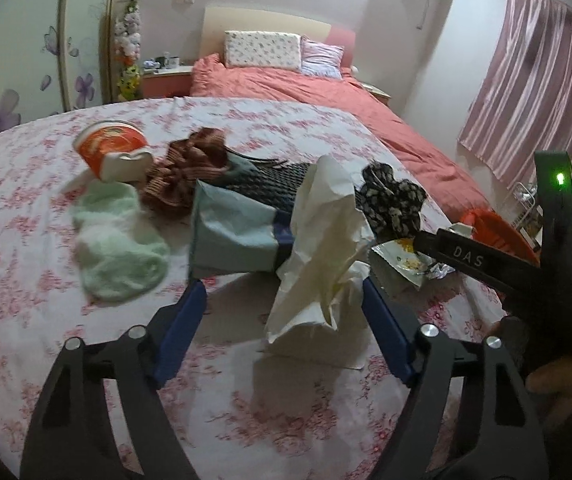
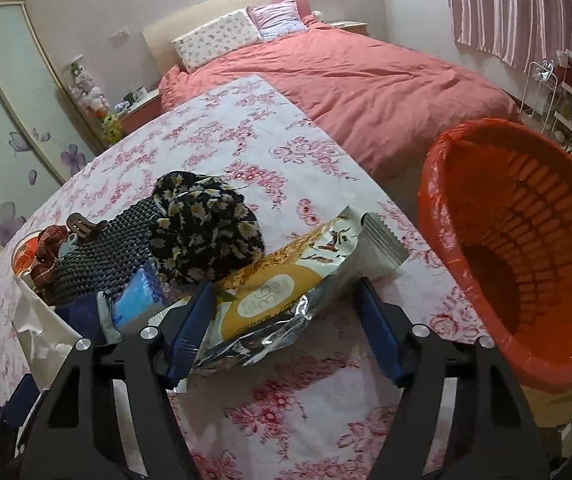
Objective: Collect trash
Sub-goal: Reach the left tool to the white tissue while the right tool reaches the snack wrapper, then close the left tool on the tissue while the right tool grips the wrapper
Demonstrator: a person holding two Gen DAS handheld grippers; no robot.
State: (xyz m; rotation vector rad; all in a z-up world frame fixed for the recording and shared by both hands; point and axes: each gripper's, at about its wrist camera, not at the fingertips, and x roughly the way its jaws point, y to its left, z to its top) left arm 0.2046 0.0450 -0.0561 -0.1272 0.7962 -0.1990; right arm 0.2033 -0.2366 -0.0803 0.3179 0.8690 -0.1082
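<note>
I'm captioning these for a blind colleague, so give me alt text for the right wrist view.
The right gripper, jaws open, straddles a yellow and silver snack wrapper on a floral tablecloth. An empty red bin sits at the right. Behind the wrapper lie a black floral scrunchie and a dark mesh pouch, with a pink bed beyond.

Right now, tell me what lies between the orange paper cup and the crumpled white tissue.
Left wrist view: brown checked scrunchie and pale blue pouch lie between orange paper cup and crumpled white tissue.
</note>
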